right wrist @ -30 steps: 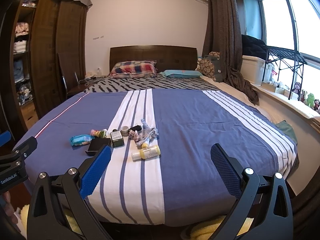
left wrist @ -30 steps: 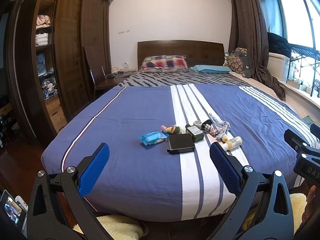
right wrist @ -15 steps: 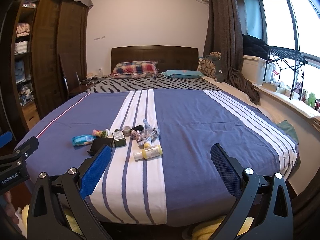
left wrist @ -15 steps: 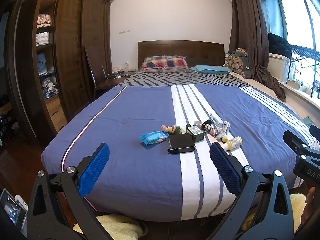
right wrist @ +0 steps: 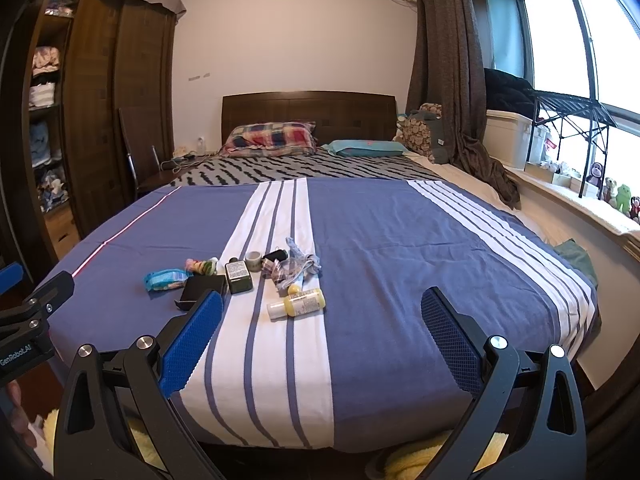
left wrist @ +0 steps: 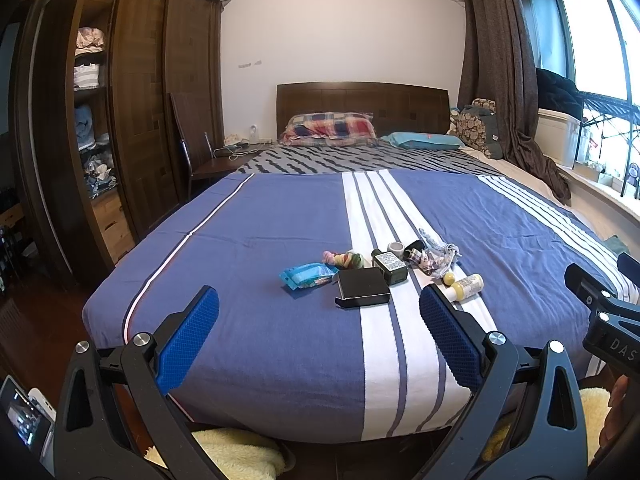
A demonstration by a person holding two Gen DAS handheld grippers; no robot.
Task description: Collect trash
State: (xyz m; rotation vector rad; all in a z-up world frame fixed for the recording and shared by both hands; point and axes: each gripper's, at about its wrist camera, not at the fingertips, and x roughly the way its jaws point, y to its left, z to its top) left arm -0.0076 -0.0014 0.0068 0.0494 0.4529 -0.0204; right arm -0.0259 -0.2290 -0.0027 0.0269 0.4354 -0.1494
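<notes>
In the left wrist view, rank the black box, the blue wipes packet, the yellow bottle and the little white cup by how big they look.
Largest to smallest:
1. black box
2. blue wipes packet, close to the box, and the box is nearer the camera, so unsure
3. yellow bottle
4. white cup, which also lies farthest back

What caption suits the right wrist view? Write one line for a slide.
Open right gripper faces a striped bed strewn with small clutter, a yellow bottle nearest.
</notes>
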